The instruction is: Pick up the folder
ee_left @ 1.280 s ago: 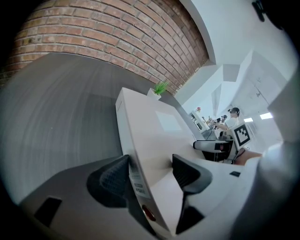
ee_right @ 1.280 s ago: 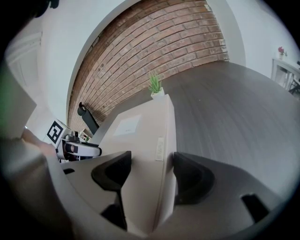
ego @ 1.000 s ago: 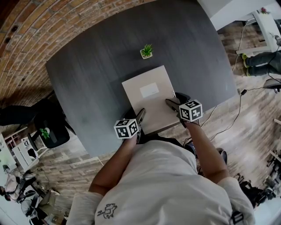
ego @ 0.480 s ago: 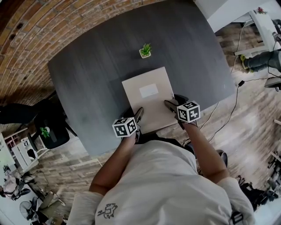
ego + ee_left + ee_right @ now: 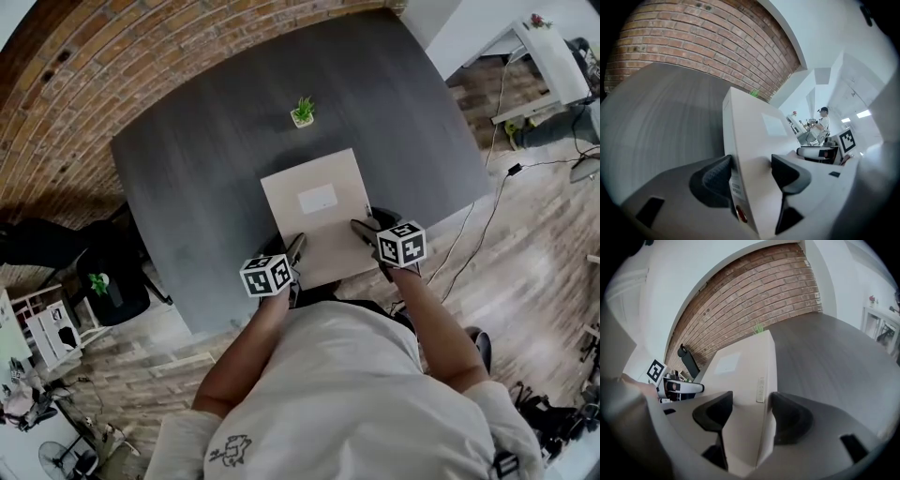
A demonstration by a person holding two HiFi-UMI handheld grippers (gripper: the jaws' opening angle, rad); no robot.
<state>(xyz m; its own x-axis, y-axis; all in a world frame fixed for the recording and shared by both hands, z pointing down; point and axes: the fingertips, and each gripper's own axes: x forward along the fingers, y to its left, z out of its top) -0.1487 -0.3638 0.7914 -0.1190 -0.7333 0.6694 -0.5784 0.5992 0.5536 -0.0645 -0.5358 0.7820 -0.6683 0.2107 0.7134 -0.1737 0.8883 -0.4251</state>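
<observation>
Head view: the folder (image 5: 317,211) is lying at the centre of the frame on the dark table (image 5: 206,141). Its long axis is running up the picture, away from you and toward the small potted plant (image 5: 302,112). You are holding it at its near short edge only. The left gripper (image 5: 296,248) is sitting at the lower left corner and the right gripper (image 5: 368,223) at the lower right corner. Both are equally near, with the whole length of the folder reaching ahead of them. This view is not showing whether the folder is clear of the table.

Left gripper view: the left gripper (image 5: 750,176) is pinching the folder (image 5: 754,131) across its thickness, one jaw against the labelled side and the other on the broad face. The folder is stretching straight ahead up the frame, with the table (image 5: 661,112) at the left.

Right gripper view: the right gripper (image 5: 750,411) is likewise pinching the folder (image 5: 740,366), with its edge between the two jaws and the table (image 5: 825,362) at the right.

Judgement: the lift is depending on both grips rising evenly, since the weight is lying forward of the jaws.
</observation>
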